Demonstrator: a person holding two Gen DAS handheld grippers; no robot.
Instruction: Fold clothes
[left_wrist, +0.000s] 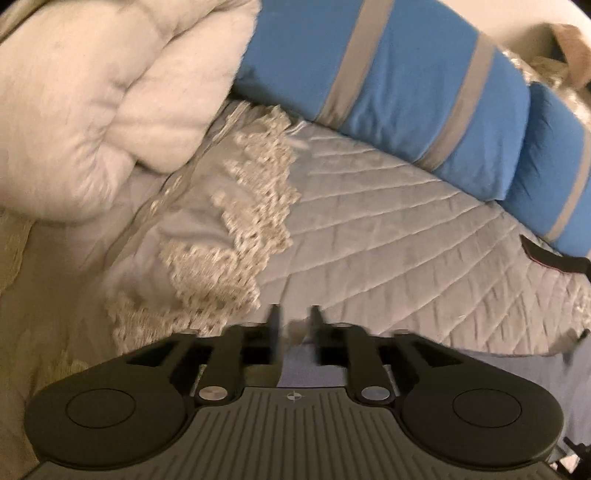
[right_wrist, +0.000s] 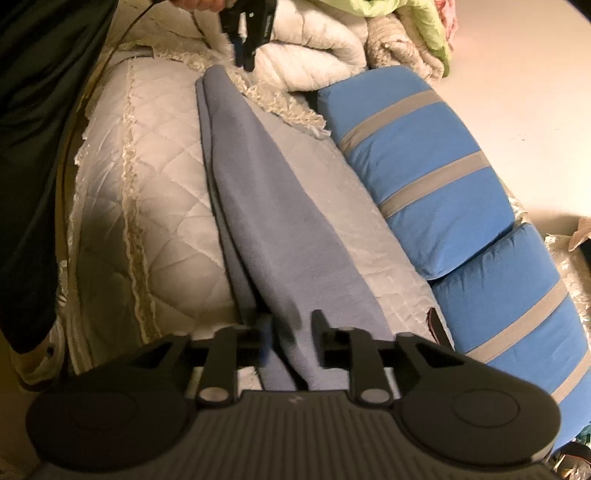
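A grey-blue garment (right_wrist: 273, 221) hangs stretched in a long folded band above the quilted bed (right_wrist: 159, 206). My right gripper (right_wrist: 291, 328) is shut on its near end, with the cloth pinched between the jaws. My left gripper (right_wrist: 245, 55) shows at the top of the right wrist view and holds the garment's far end. In the left wrist view the left gripper (left_wrist: 294, 325) has its jaws close together with a bit of grey-blue cloth (left_wrist: 295, 365) between and below them.
Two blue pillows with grey stripes (right_wrist: 424, 173) lie along the bed's far side by the wall. A white duvet (left_wrist: 110, 92) is heaped at the head. A lace-edged cover (left_wrist: 240, 206) lies on the grey quilt (left_wrist: 388, 221). The person's dark clothing (right_wrist: 33, 110) is at left.
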